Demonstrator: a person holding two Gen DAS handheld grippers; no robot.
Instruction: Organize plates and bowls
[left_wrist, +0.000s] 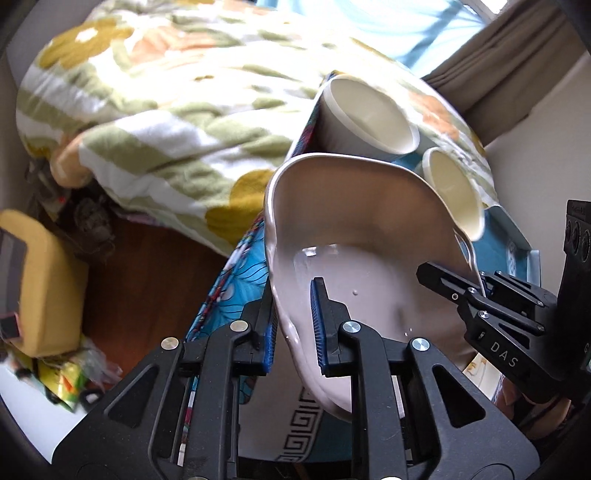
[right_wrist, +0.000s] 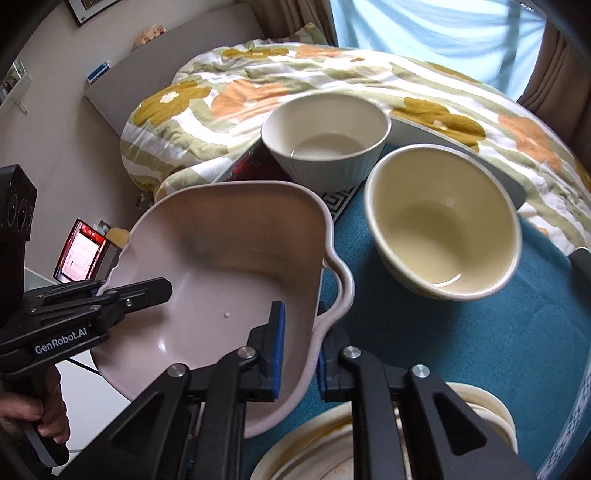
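Observation:
A pale pink wavy-rimmed dish (left_wrist: 354, 221) (right_wrist: 229, 251) is held tilted above the teal tablecloth (right_wrist: 461, 350). My left gripper (left_wrist: 295, 325) is shut on its near rim. My right gripper (right_wrist: 299, 343) is shut on the opposite rim by the handle lobe; it also shows in the left wrist view (left_wrist: 476, 291). The left gripper also shows in the right wrist view (right_wrist: 129, 291). A white ribbed bowl (right_wrist: 325, 136) (left_wrist: 365, 118) and a cream bowl (right_wrist: 443, 221) (left_wrist: 450, 188) stand beyond the dish. Cream plates (right_wrist: 314, 450) lie under my right gripper.
A flowered quilt (left_wrist: 166, 110) (right_wrist: 332, 74) covers a bed behind the table. A yellow cushion (left_wrist: 40, 280) and clutter lie on the wooden floor (left_wrist: 147, 280) to the left. A lit phone screen (right_wrist: 79, 254) stands at left. Curtains (left_wrist: 517, 66) hang at the back.

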